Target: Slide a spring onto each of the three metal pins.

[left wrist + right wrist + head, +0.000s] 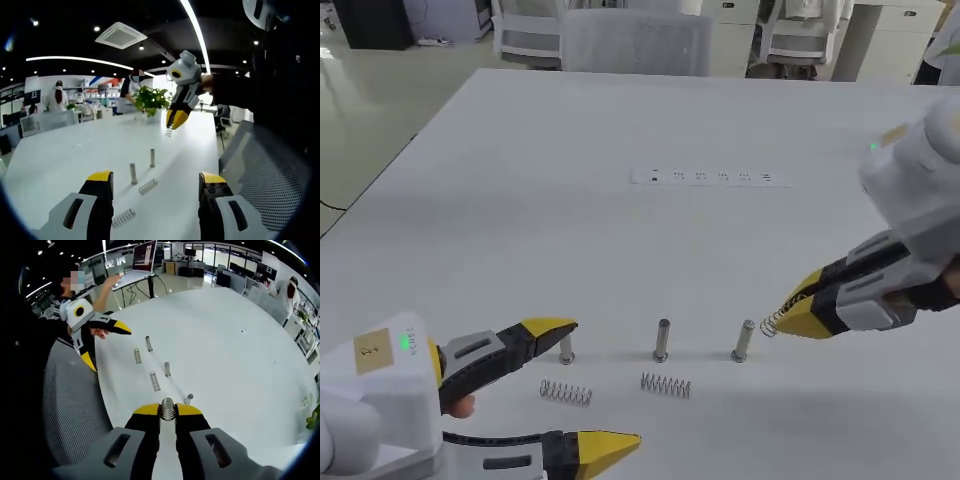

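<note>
Three short metal pins stand in a row near the front of the white table: left pin (566,349), middle pin (662,340), right pin (744,340). Two loose springs lie just in front of them, one (566,392) by the left pin and one (666,384) by the middle pin. My right gripper (790,318) is shut on a third spring (773,319), held tilted just up and right of the right pin's top; in the right gripper view that spring (168,409) sits between the jaws above the pin (188,399). My left gripper (606,382) stands open around the left spring (123,217).
A white power strip (708,177) lies at the table's middle. Office chairs (635,42) stand beyond the far edge, and a grey mesh chair (270,170) is beside the near edge. A potted plant (150,100) stands at the table's end.
</note>
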{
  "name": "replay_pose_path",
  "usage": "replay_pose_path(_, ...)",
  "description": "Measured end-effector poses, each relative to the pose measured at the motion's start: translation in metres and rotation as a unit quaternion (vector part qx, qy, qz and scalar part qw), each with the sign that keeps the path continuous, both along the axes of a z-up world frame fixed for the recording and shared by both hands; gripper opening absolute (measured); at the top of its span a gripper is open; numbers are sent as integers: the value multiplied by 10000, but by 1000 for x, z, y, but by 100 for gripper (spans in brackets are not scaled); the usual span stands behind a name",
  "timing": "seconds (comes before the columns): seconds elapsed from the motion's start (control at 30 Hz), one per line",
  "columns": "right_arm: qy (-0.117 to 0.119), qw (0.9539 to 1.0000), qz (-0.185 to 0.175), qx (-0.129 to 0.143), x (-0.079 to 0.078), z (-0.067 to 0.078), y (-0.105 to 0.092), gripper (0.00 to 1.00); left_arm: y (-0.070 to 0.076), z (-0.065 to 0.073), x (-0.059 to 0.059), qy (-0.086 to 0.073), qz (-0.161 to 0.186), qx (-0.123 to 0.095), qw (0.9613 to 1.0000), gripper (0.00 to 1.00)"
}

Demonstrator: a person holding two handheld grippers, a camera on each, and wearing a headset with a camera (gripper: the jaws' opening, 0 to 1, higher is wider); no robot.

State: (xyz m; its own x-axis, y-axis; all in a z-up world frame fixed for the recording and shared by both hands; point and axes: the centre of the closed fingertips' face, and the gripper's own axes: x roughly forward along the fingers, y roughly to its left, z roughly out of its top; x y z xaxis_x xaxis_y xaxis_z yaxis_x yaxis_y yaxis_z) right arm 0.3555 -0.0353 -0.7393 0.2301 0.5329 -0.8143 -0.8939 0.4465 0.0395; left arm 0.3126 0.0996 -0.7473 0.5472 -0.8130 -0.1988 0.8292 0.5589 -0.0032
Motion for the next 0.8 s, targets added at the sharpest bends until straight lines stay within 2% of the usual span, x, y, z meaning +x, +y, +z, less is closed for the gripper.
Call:
replay_pose_path(0.23, -20, 9996, 47, -273, 14, -9, -3, 8, 4, -1, 1, -6, 73, -1, 10000, 66)
replay_pose_path(0.53, -30, 9990, 106, -432, 27, -16, 0, 8, 14, -4, 5, 17, 238, -2, 9997, 67)
replay_pose_path(0.8, -5, 9985, 160, -524, 31, -20, 0, 8, 24, -11, 7, 107, 410, 16, 9991, 68)
